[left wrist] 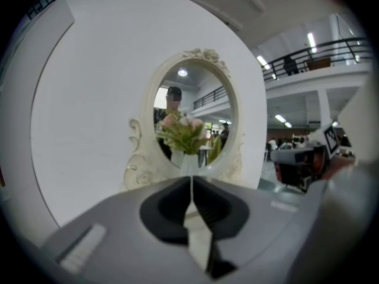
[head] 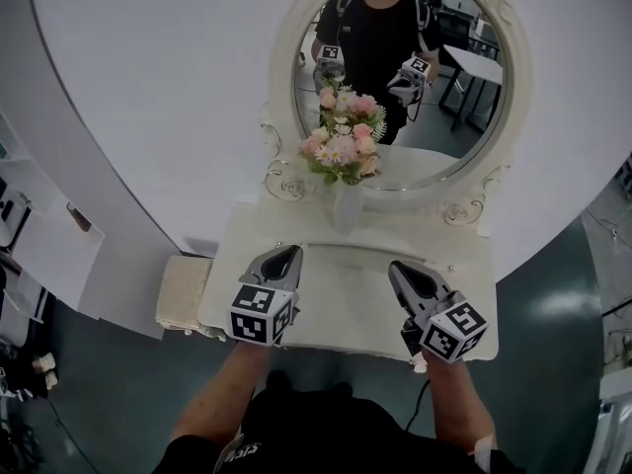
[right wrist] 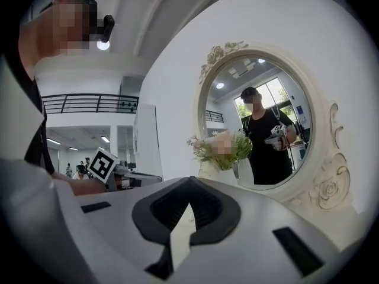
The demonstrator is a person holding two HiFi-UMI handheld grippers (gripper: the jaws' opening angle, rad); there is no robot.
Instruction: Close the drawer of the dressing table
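The white dressing table point(head: 346, 299) stands against the wall under its oval mirror point(head: 283, 87). From above I see only its top; no drawer front shows past the front edge. My left gripper point(head: 289, 253) hovers over the left of the top with its jaws shut and nothing in them, the tips point(left wrist: 191, 179) meeting. My right gripper point(head: 396, 267) hovers over the right of the top, also shut and empty, its tips point(right wrist: 190, 180) touching. Both point at the mirror point(left wrist: 192, 117), which reflects the person holding them.
A white vase point(head: 346, 207) of pink flowers point(head: 343, 138) stands at the back middle of the top, before the mirror. A cream padded stool point(head: 183, 294) sits on the floor at the table's left. White shelving point(head: 49, 240) lines the left wall.
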